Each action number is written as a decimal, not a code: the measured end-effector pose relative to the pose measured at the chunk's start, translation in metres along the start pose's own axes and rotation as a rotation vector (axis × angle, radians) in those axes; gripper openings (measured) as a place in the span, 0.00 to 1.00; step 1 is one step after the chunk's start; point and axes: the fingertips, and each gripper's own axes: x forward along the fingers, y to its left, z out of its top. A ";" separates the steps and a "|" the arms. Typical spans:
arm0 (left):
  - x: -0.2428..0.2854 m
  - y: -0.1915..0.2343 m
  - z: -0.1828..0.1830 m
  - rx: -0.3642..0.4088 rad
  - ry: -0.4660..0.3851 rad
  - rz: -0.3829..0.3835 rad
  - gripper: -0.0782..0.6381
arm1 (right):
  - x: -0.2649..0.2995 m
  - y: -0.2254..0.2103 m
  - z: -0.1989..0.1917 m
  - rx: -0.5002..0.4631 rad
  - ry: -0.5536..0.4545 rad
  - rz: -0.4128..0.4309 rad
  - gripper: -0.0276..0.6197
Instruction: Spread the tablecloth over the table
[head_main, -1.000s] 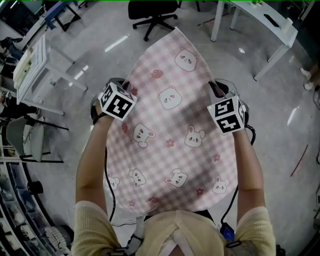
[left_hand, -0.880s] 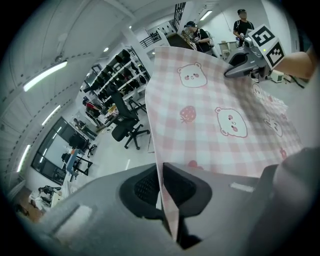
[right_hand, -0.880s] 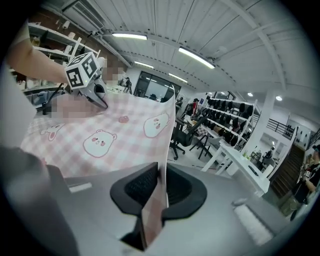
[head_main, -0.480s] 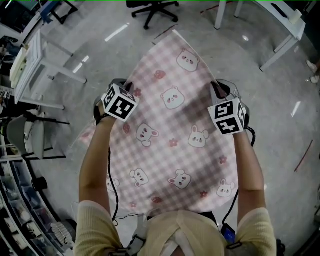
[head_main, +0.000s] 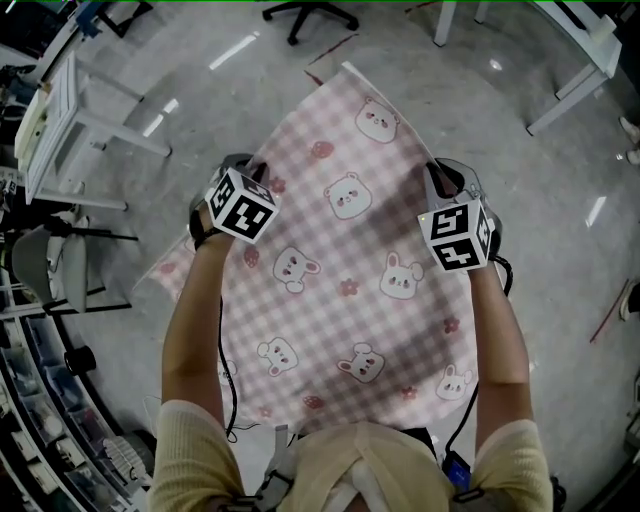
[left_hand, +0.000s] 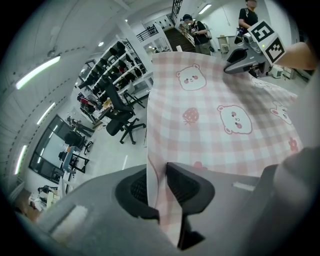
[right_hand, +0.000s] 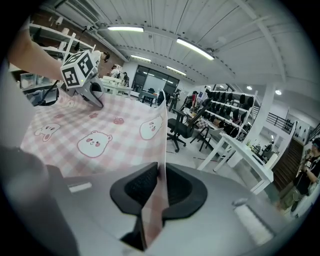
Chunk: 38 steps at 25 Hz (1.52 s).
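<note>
A pink checked tablecloth (head_main: 345, 270) printed with bears and rabbits hangs stretched in the air between my two grippers, above the grey floor. My left gripper (head_main: 243, 182) is shut on its left edge; in the left gripper view the tablecloth (left_hand: 225, 120) runs pinched between the jaws of the left gripper (left_hand: 159, 186). My right gripper (head_main: 440, 180) is shut on the right edge, and the right gripper view shows the tablecloth (right_hand: 95, 135) clamped in the right gripper (right_hand: 161, 186). The far corner points away from me. No table lies under the cloth.
A white table (head_main: 580, 50) stands at the far right, a white rack (head_main: 60, 120) at the far left, and an office chair base (head_main: 305, 12) ahead. Shelving and clutter (head_main: 40, 400) line the left side. The right gripper view shows a white table (right_hand: 240, 152) and chairs (right_hand: 185, 127).
The cloth and both grippers have shifted slightly forward over the floor; the cloth stays stretched flat. Both grips are unchanged.
</note>
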 end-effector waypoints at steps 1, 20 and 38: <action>0.002 0.000 0.000 -0.002 -0.004 0.002 0.19 | 0.000 -0.001 -0.002 0.001 0.003 -0.002 0.11; -0.007 0.027 -0.014 -0.162 -0.048 0.188 0.39 | -0.010 -0.011 -0.004 0.035 -0.039 -0.100 0.29; -0.090 -0.007 -0.017 -0.253 -0.148 0.182 0.15 | -0.087 0.006 0.011 0.072 -0.045 -0.116 0.24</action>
